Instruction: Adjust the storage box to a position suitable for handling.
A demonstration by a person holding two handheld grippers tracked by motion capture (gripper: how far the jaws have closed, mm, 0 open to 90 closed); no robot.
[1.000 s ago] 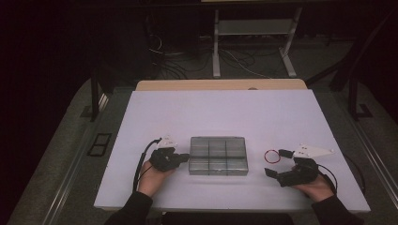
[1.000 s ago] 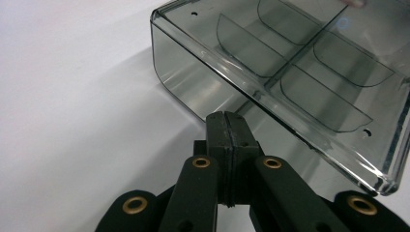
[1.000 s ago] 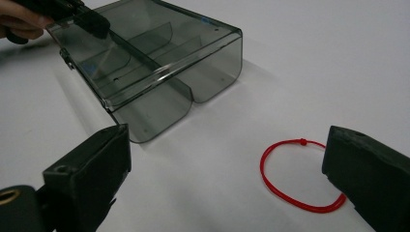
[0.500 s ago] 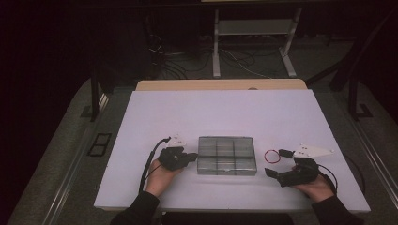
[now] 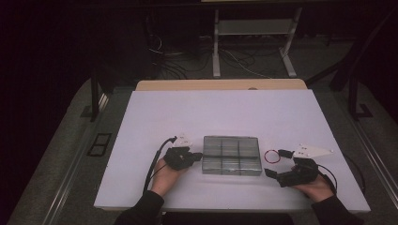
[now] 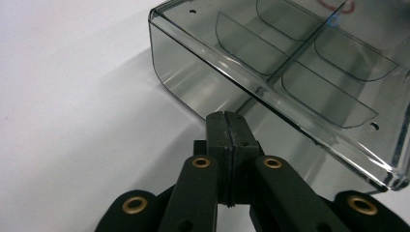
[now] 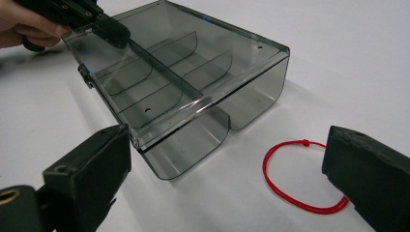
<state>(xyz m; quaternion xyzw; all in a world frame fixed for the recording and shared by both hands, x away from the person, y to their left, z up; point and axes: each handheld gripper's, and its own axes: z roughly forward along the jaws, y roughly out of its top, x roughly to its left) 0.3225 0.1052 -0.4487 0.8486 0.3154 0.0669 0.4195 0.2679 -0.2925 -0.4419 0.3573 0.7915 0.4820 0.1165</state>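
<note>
While the smoky clear compartment box (image 5: 231, 155) lies lid-down-shut near the front middle of the white surface (image 5: 225, 112), the left claw (image 6: 226, 126) presses its closed, empty jaws against the box's left wall, probably to nudge or steady it. The right claw (image 7: 227, 159) waits wide open, gripping nothing, just beside a red cord loop (image 7: 302, 175) lying apart from the box's right end, seemingly ready to pick it up.

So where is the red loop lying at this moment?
In the high view the red loop lies flat on the white table, just right of the clear box and in front of the right gripper.
</note>
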